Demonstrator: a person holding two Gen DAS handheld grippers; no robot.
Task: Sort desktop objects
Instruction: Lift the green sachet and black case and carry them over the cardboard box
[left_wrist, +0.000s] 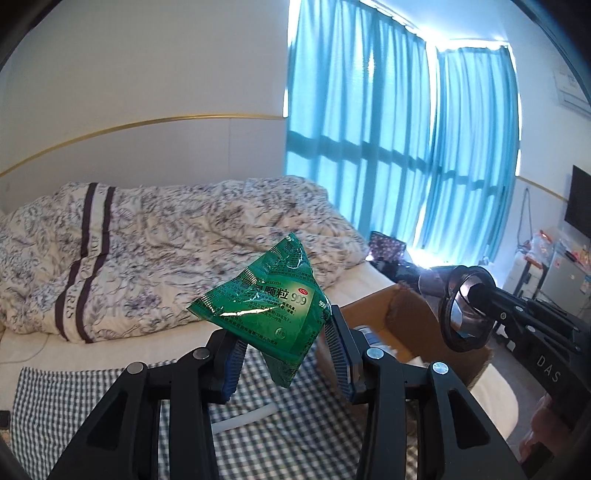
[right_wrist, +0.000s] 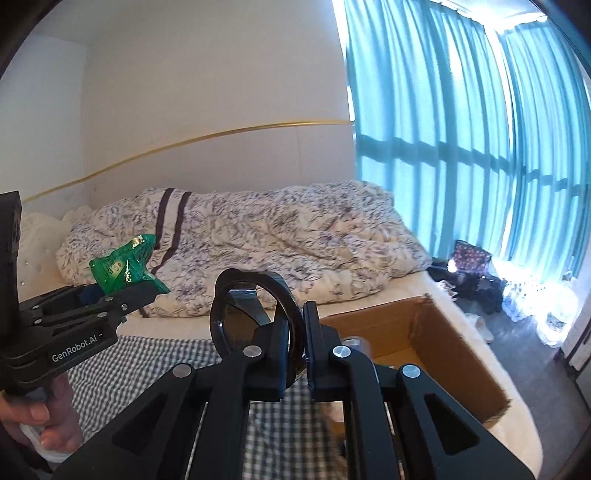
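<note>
My left gripper (left_wrist: 284, 332) is shut on a green medicine sachet (left_wrist: 273, 299) and holds it in the air above the checked cloth; the sachet also shows in the right wrist view (right_wrist: 125, 269), held by the left gripper (right_wrist: 110, 295). My right gripper (right_wrist: 297, 332) is shut on the wall of a black tape roll (right_wrist: 255, 314), held upright above the bed edge. In the left wrist view the tape roll (left_wrist: 465, 306) hangs over the cardboard box (left_wrist: 410, 314) at the right, held by the right gripper (left_wrist: 484, 295).
An open cardboard box (right_wrist: 443, 339) lies on the bed at the right with some items inside. A grey checked cloth (left_wrist: 258, 417) covers the near bed surface. A rumpled floral duvet (right_wrist: 277, 243) lies behind. Teal curtains (right_wrist: 461, 129) hang at the right, with bags on the floor.
</note>
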